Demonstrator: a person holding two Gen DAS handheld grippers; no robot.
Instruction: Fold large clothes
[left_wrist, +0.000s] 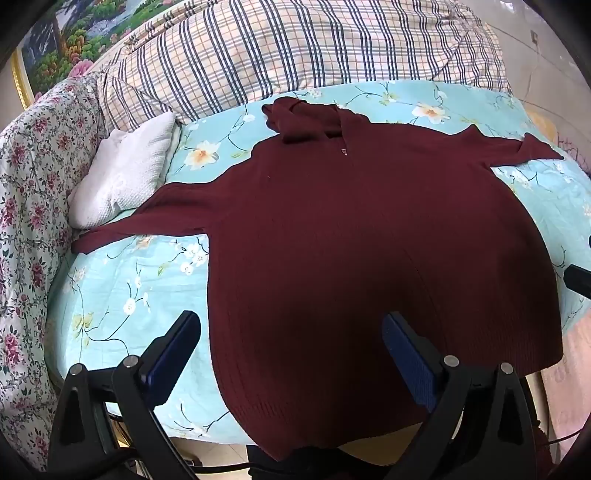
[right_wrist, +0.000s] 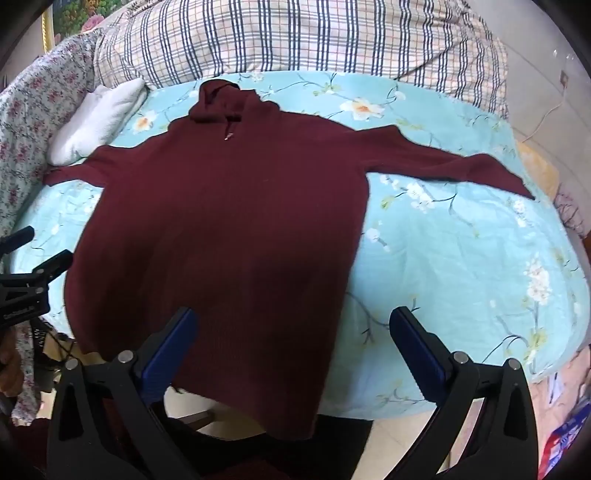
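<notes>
Maroon knit sweater (left_wrist: 351, 236) lies spread flat, front up, on the bed (left_wrist: 122, 295); sleeves out to both sides, collar toward the plaid quilt (left_wrist: 295, 48), hem hanging over the near edge. Likely soft, limp, moderately heavy; will sag, so pinch at hem corners or cuffs. Left tongs (left_wrist: 291, 332) and right tongs (right_wrist: 291, 328) gape wide, holding nothing. White pillow (left_wrist: 122, 177) just beside the left sleeve.

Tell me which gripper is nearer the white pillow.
Left. The left gripper hovers open over the sweater's hem on the side where the white pillow lies; the right gripper hovers open over the hem's opposite corner, farther away.
</notes>
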